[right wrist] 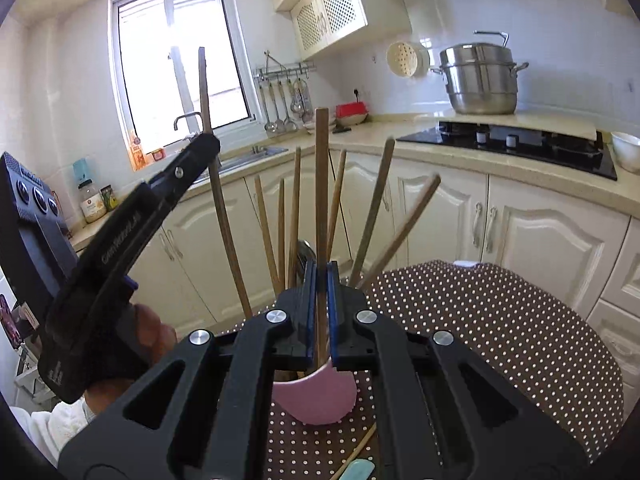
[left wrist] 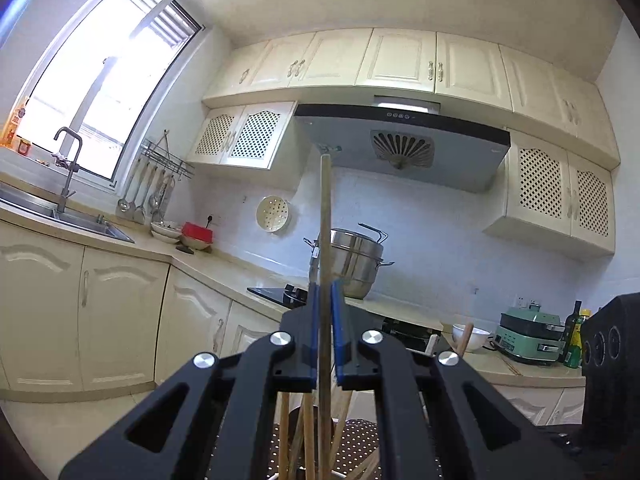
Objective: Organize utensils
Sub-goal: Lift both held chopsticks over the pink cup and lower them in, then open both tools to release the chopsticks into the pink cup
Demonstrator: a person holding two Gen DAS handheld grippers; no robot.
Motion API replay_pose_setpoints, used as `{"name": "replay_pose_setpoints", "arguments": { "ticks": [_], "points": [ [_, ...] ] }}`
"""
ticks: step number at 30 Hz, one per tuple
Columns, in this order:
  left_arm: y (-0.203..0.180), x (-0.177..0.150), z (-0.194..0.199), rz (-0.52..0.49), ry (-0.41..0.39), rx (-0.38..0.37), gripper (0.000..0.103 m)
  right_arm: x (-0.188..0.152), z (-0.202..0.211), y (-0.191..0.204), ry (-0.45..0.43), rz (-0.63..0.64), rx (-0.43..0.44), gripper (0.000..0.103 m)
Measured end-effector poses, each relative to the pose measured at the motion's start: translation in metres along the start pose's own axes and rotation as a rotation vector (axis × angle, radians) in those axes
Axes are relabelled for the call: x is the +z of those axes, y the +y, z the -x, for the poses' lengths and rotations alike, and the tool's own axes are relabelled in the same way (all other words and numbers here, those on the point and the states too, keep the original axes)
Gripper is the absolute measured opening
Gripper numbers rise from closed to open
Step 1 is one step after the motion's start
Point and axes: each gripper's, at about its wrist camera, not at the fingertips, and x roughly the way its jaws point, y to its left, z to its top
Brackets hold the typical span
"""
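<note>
While both grippers hold one chopstick each, the step in hand appears to be lowering those sticks into the pink cup that stands on the dotted tablecloth. The right gripper has its blue-padded jaws drawn narrow on an upright wooden chopstick, whose lower part runs down toward the cup's mouth; whether its tip is already inside cannot be told, since the gripper body hides it. The left gripper, seen from the right wrist view as a black body reaching in from the left, pinches a darker, slightly bowed chopstick near its upper third; its lower end hangs beside the cup, apparently outside the rim. In the left wrist view the same jaws sit closed on that stick, which rises in front of the range hood. Several other chopsticks already fan out of the cup, along with what looks like a spoon handle. One more stick and a pale blue object lie on the cloth near the cup.

To do the step well, each stick should be kept near vertical and centred over the opening before the pads let go. The fanned sticks crowd the mouth, so a gap between them is the better target. The cup looks light; a sideways push could tip it.
</note>
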Motion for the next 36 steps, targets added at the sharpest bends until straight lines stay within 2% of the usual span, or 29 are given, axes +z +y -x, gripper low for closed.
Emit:
{"name": "replay_pose_setpoints", "arguments": {
  "ticks": [9, 29, 36],
  "points": [
    [-0.002, -0.012, -0.002, -0.038, 0.024, 0.010, 0.006, -0.009, -0.011, 0.001, 0.022, -0.010, 0.015, 0.006],
    [0.002, -0.053, 0.014, -0.145, 0.210, 0.043, 0.006, -0.015, -0.017, 0.006, 0.056, -0.036, -0.006, 0.006],
    [0.004, -0.056, 0.022, -0.169, 0.226, 0.053, 0.006, -0.021, -0.021, 0.005, 0.081, -0.050, -0.026, 0.006]
  ]
}}
